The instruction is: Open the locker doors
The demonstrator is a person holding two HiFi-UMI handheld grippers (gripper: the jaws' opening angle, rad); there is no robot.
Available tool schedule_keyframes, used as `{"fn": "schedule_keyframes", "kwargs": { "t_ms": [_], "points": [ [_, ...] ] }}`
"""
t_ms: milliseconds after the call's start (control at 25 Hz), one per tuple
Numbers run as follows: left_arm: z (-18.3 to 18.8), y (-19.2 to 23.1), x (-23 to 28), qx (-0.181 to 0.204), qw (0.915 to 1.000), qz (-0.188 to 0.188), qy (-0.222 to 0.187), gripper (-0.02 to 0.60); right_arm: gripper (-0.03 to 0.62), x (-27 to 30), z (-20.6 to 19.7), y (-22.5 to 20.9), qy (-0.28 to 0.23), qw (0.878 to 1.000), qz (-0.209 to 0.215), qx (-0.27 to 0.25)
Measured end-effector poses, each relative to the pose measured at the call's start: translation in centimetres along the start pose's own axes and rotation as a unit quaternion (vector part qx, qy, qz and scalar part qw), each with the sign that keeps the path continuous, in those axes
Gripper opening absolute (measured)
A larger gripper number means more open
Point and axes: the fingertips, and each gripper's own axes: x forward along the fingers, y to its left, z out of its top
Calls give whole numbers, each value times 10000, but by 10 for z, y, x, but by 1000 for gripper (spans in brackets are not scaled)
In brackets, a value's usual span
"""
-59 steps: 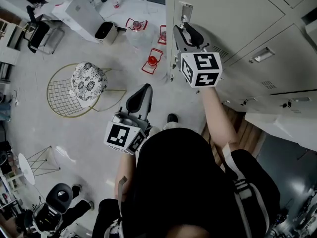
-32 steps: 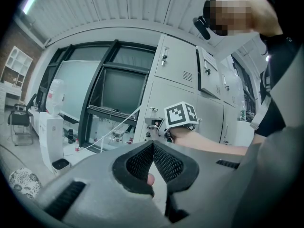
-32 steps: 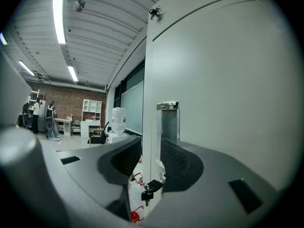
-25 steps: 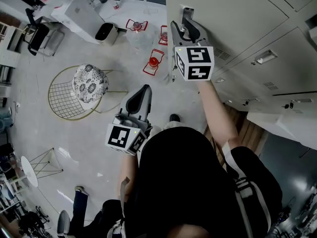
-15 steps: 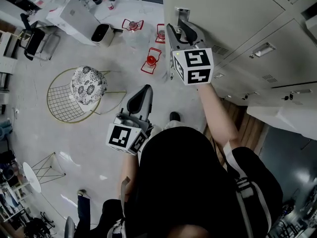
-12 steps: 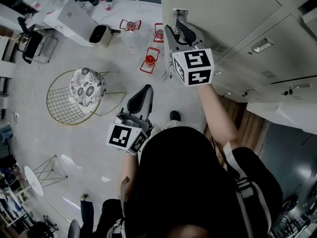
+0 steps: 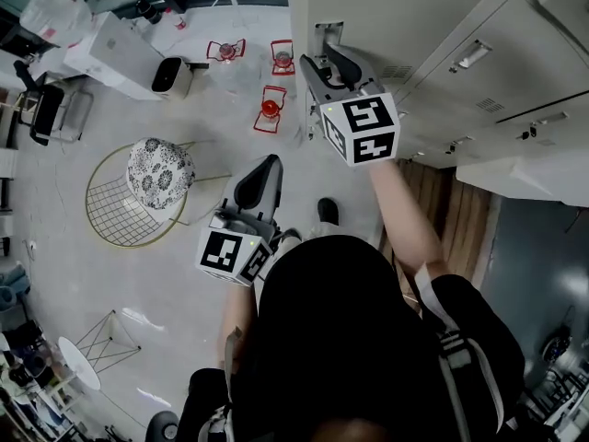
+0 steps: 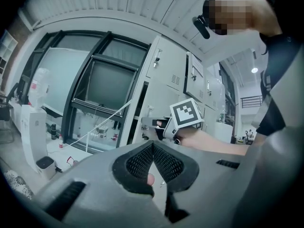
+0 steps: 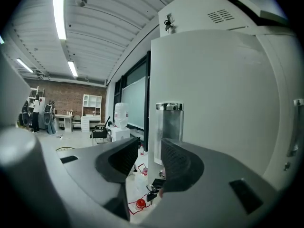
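— Lockers point(image 7: 515, 63): where are we finding them?
— We are looking at a bank of pale grey metal lockers filling the upper right of the head view. The locker door point(image 7: 396, 7) we are working on is sitting at the bank's left end.
— How is that door looking?
— We are seeing a plain, flat, matt panel with an upright chrome handle point(image 7: 328, 33) standing close to its left edge. In the right gripper view the handle point(image 9: 168, 122) is shining against the locker door point(image 9: 218, 103). Whether the door is standing ajar, we are not managing to tell.
— And the right claw point(image 7: 322, 59)?
— We are holding it about level, just short of the handle. Its jaws have just been opening and are standing wide, with nothing between the pads; the handle is showing just beyond them.
— What are we doing with the left claw point(image 7: 265, 168)?
— We are holding it lower, well apart from the lockers, with its jaws closed tip to tip on nothing.
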Motion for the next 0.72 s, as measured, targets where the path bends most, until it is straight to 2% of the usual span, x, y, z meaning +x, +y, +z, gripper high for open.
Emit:
{"fn": "schedule_keyframes", "kwargs": {
  "t_ms": [320, 720],
  "points": [
    [1, -10, -18, -24, 9992, -389, -111, 18, 155, -31, -5, 12, 197, 9997, 78, -112],
    [-2, -28, -31, 5, 9961, -880, -82, 18, 152, -65, -11, 15, 314, 9992, -231, -67]
  ]
}}
